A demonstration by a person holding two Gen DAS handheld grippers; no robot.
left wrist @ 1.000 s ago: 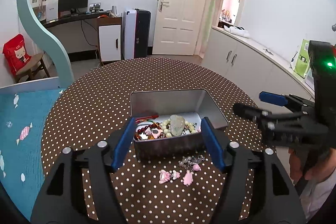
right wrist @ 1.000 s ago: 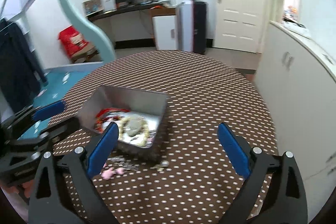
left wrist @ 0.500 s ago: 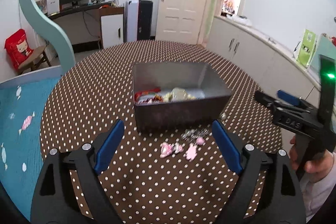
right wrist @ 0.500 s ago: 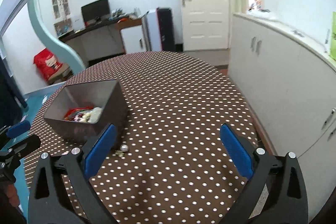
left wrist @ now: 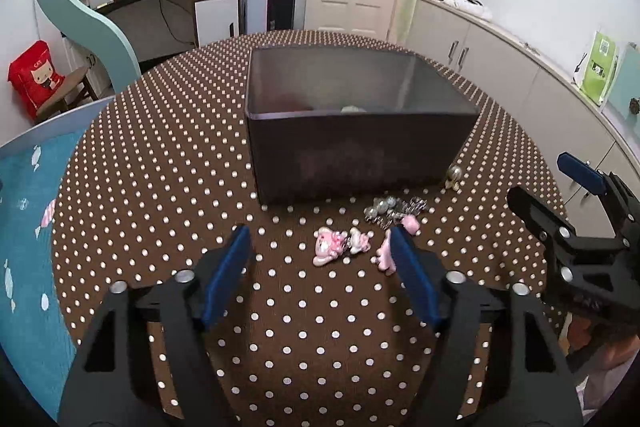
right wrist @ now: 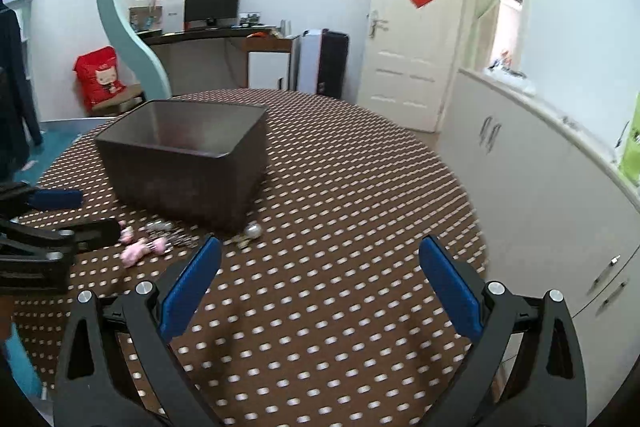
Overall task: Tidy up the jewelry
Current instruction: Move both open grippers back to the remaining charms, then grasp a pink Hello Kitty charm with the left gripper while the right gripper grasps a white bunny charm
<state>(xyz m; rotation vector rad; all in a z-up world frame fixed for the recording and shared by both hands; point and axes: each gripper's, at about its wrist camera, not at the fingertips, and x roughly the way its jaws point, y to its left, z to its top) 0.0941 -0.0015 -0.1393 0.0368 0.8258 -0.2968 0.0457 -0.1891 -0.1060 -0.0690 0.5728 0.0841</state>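
A grey metal box (left wrist: 360,131) stands on the polka-dot table (left wrist: 160,187); it also shows in the right wrist view (right wrist: 188,159). Pink charms (left wrist: 340,245) lie on the cloth in front of the box, with a silver bead cluster (left wrist: 394,209) and a pearl piece (left wrist: 454,175) beside them. My left gripper (left wrist: 320,263) is open and low over the table, its fingers on either side of the pink charms. My right gripper (right wrist: 320,275) is open and empty over bare cloth right of the box. The pearl piece (right wrist: 252,231) lies just ahead of its left finger.
White cabinets (right wrist: 540,163) run along the right of the table. A teal curved bed frame (left wrist: 80,15) and a blue mat (left wrist: 28,211) are to the left. The round table's edge curves close on the right.
Both grippers have dropped lower and pulled back from the box. The left one now frames the pink charms instead of the box. The box's contents are now mostly hidden behind its front wall.
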